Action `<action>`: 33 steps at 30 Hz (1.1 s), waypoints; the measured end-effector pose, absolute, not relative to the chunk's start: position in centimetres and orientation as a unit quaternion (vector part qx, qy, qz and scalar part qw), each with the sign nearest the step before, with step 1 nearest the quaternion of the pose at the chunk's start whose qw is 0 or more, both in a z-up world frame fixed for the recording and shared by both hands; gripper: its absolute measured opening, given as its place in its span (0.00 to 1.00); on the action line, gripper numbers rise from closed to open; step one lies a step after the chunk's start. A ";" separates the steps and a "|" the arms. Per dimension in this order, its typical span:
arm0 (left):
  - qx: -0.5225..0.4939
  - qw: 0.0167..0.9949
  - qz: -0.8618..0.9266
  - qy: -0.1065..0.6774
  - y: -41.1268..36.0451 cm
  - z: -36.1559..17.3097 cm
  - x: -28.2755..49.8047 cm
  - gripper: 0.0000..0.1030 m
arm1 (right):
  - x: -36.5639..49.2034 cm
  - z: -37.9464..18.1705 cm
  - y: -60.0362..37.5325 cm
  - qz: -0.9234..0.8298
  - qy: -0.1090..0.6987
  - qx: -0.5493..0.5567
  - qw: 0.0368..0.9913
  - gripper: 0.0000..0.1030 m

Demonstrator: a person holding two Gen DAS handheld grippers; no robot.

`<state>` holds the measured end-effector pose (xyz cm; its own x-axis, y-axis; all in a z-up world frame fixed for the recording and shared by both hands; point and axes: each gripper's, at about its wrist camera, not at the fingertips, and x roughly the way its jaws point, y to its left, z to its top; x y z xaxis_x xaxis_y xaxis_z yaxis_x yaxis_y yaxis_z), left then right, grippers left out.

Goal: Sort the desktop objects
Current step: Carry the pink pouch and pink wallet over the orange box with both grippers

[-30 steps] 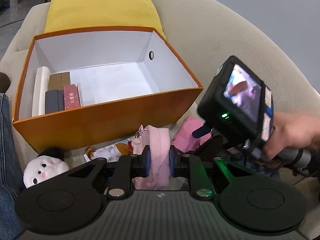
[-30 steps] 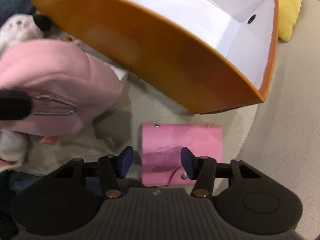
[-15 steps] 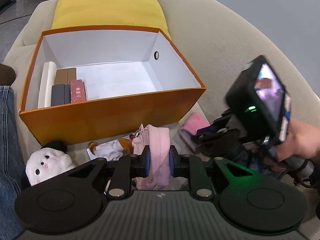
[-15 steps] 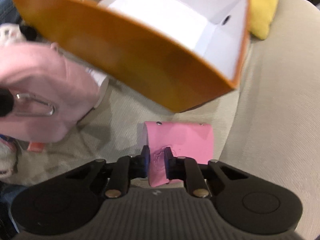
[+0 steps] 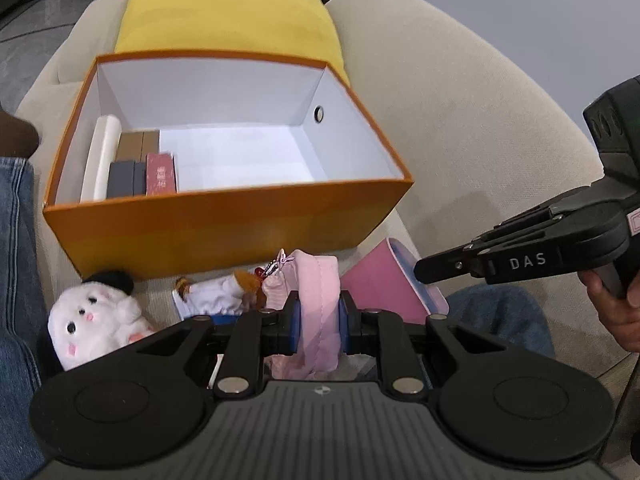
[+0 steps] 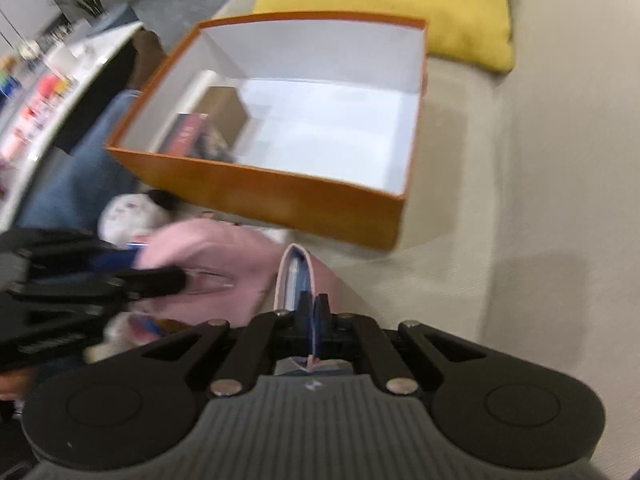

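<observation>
Pink card case (image 6: 298, 276) edge-on, pinched between right jaws.

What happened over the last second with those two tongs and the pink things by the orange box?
The right tongs have just been closing and are now shut on the pink case, which was lying flat on the sofa; it is now lifted and turned on edge. The left tongs stayed clamped on the pink cloth pouch. The orange box and white plush toy did not move.
</observation>
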<state>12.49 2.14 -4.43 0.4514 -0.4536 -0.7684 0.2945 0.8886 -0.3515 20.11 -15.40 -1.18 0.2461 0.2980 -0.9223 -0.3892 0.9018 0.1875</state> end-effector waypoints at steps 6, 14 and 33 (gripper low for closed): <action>-0.092 0.833 -0.228 0.496 1.7 -5.2 12.4 0.21 | 22.3 -4.4 -15.9 0.214 0.591 -0.019 0.778 0.00; -0.109 0.826 -0.234 0.501 0.1 -5.5 12.7 0.22 | 21.7 -3.8 -16.2 0.210 0.588 -0.018 0.781 0.06; -0.143 0.816 -0.258 0.498 -0.8 -6.7 12.6 0.20 | 21.8 -4.6 -16.2 0.210 0.592 0.029 0.777 0.37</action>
